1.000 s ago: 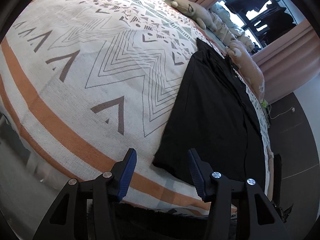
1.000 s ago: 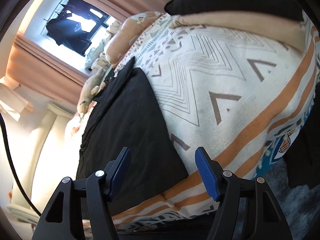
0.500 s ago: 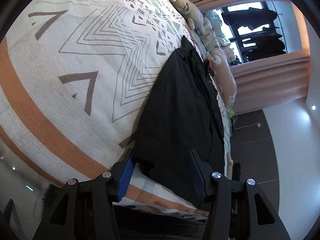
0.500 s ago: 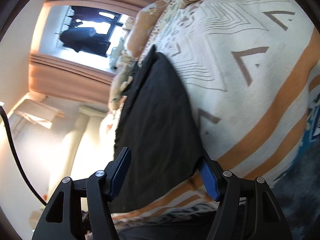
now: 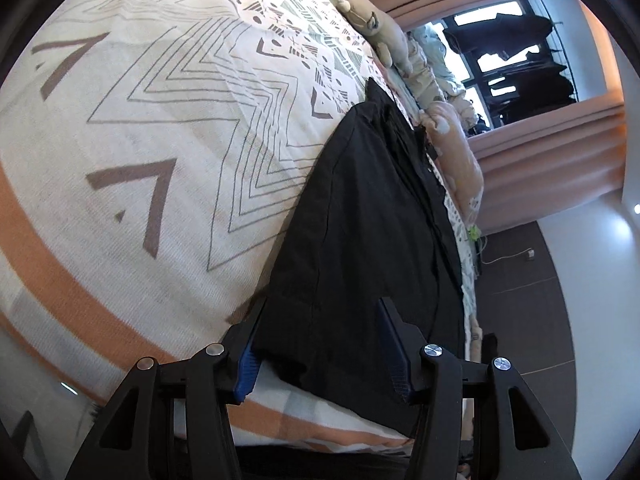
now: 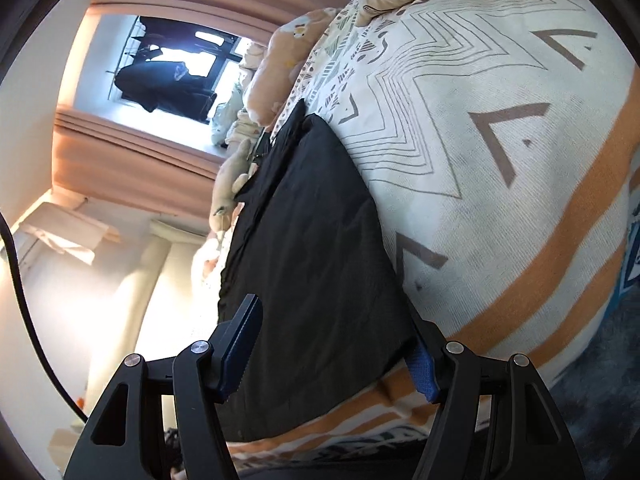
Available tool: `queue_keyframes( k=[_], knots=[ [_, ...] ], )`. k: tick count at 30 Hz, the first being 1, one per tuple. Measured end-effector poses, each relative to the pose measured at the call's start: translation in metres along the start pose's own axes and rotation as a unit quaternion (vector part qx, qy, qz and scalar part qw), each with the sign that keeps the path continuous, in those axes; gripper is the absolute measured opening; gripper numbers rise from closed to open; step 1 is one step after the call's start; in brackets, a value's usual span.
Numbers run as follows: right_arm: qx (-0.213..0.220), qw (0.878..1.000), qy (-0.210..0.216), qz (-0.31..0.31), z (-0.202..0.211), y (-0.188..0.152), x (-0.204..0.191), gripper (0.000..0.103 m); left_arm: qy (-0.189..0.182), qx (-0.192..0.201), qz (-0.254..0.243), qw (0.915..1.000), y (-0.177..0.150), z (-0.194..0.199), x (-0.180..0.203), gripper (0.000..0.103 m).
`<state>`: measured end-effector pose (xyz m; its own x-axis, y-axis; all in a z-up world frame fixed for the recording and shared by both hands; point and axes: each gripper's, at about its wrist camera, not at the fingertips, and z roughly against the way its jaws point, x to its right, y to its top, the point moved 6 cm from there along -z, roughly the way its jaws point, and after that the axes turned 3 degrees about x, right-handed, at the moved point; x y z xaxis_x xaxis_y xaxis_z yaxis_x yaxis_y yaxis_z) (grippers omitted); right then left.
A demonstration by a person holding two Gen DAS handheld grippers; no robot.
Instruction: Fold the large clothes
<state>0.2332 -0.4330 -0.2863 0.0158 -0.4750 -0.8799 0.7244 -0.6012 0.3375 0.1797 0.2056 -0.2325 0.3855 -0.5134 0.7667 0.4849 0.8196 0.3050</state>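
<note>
Black garment (image 5: pixel 360 240) beside plush toys (image 5: pixel 452 148)

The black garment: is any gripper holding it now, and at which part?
Neither holds it yet. Both grippers, left and right, stand open around near corners of the black garment.

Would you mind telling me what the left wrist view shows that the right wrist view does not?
Only the left wrist view shows the dark floor beyond the bed's far side, with a white cable lying on it, and the left gripper, open around the garment's near corner. Only the right wrist view shows a pale sofa beside the bed and the right gripper, open around the other near corner. Both show the black garment lying flat on the patterned bedspread, plush toys along its far edge, and the curtained window.
</note>
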Motion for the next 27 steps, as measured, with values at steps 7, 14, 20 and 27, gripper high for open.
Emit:
queue_keyframes(
  k=[7,14,20,27],
  knots=[
    [0.000,0.999,-0.037,0.017,-0.020,0.008,-0.001,0.050,0.042,-0.007,-0.029,0.9987,0.002,-0.025,0.005,0.027],
    [0.006,0.998,-0.055,-0.002,-0.024,0.018,0.013,0.005,0.052,0.005,-0.022,0.9984,0.009,-0.026,0.004,0.005],
    [0.021,0.999,-0.044,0.024,-0.005,0.021,-0.013,0.004,0.028,0.011,-0.015,0.9994,0.013,-0.008,0.011,0.002],
    [0.037,0.997,-0.016,0.062,0.030,0.017,-0.058,0.004,0.007,0.031,-0.017,0.9994,0.008,0.035,0.026,0.002]
  ],
)
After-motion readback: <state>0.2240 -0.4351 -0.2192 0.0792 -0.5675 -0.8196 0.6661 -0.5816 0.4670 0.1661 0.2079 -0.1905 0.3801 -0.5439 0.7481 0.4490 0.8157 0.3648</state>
